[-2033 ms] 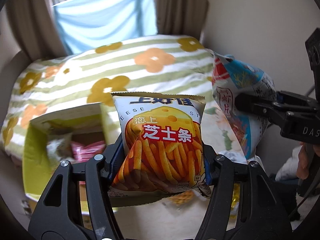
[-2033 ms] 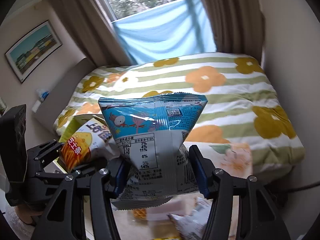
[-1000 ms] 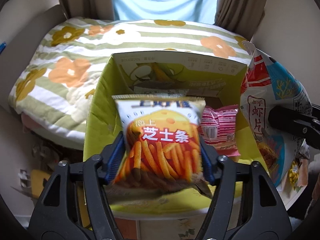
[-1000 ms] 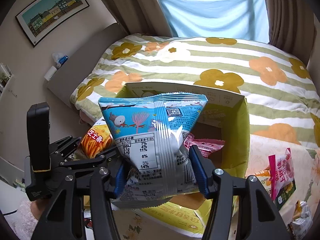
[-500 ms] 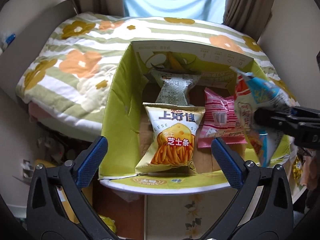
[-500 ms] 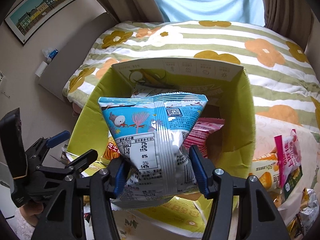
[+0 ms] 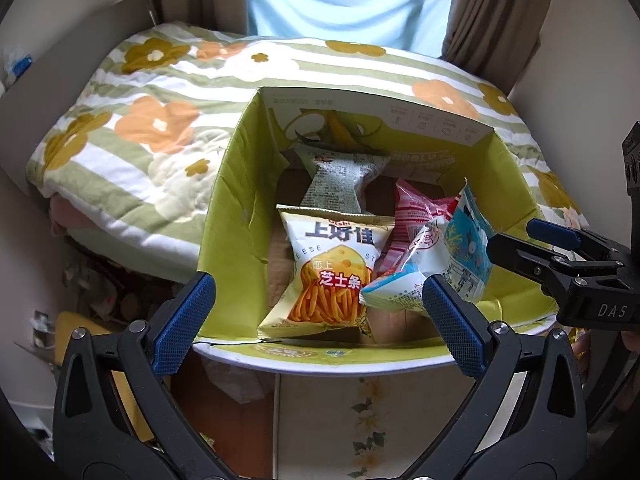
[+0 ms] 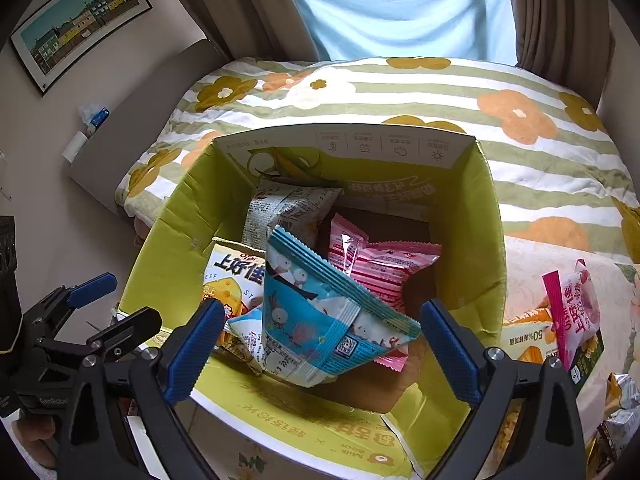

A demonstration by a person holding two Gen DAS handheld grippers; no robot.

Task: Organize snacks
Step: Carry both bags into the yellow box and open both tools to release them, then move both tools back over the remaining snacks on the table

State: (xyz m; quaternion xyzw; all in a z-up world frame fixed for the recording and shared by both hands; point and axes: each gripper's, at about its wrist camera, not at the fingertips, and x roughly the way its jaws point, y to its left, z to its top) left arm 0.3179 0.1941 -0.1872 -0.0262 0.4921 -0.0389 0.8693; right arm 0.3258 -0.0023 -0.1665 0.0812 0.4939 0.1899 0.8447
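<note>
Blue bag (image 8: 320, 316) dropped below right claw (image 8: 320, 352)

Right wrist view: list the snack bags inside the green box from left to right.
Cheese sticks bag → blue bag → pink striped bag. The grey bag behind overlaps these, so it is left out.

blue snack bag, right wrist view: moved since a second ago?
Yes. The blue snack bag left the right tongs, whose jaws are opening, and dropped into the green box, tilted across the cheese sticks bag and the pink bag.
</note>
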